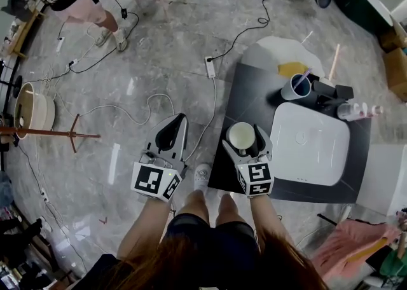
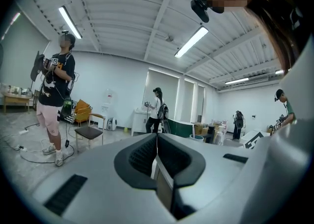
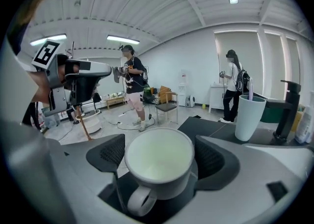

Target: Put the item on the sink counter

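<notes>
Here, mug [image 1: 241, 135] on dark counter [image 1: 251, 91]; right gripper [image 1: 247, 140] spread around it, left gripper [image 1: 175, 122] closed; marble floor [image 1: 159, 60].

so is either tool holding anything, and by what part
Left tool: shut, empty. Right tool: its jaws flank the white mug at the body, handle toward the camera; whether the pads press it cannot be told.

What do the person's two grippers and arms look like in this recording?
Both the left gripper and right gripper are pale grey moulded shells whose tongs are lined with black ribbed pads. Each carries a cube of black-and-white square markers at the wrist end. No sleeves cover the forearms.
</notes>
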`<action>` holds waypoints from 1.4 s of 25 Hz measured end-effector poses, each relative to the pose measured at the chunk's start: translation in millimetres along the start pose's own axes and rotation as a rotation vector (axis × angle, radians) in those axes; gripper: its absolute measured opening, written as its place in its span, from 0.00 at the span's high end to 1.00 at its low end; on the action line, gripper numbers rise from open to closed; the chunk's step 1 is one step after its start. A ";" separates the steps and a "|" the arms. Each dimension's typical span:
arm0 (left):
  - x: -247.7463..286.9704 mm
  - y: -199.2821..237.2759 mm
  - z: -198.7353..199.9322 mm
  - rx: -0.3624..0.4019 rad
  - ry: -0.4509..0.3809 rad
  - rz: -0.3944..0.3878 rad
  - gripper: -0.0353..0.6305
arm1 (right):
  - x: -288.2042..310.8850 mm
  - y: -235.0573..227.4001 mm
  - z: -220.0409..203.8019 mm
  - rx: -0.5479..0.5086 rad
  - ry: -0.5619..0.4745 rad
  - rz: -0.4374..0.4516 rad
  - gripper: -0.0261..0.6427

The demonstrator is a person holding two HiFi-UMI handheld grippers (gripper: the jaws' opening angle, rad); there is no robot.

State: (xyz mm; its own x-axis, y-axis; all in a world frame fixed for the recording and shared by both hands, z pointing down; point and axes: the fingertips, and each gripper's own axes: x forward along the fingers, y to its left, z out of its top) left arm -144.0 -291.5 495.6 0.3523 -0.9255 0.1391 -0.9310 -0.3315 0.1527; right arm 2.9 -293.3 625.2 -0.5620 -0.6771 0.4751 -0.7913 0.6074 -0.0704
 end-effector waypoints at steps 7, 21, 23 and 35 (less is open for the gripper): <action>-5.4 -4.4 18.0 0.009 -0.025 -0.007 0.91 | -12.7 2.5 26.7 -0.005 -0.046 -0.006 0.30; -14.2 -12.6 56.9 0.029 -0.085 -0.022 0.91 | -40.7 1.3 74.7 0.000 -0.141 -0.035 0.49; -15.3 -14.3 62.1 0.035 -0.091 -0.024 0.91 | -45.2 1.7 80.2 -0.011 -0.151 -0.040 0.56; -17.8 -28.2 88.5 0.053 -0.136 -0.032 0.91 | -68.1 -3.1 106.4 -0.013 -0.192 -0.043 0.86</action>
State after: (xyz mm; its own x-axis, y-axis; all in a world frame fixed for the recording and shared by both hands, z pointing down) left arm -132.5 -281.9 402.2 0.3687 -0.9295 0.0010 -0.9247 -0.3667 0.1026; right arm 18.0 -293.2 499.7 -0.5646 -0.7684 0.3012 -0.8128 0.5810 -0.0416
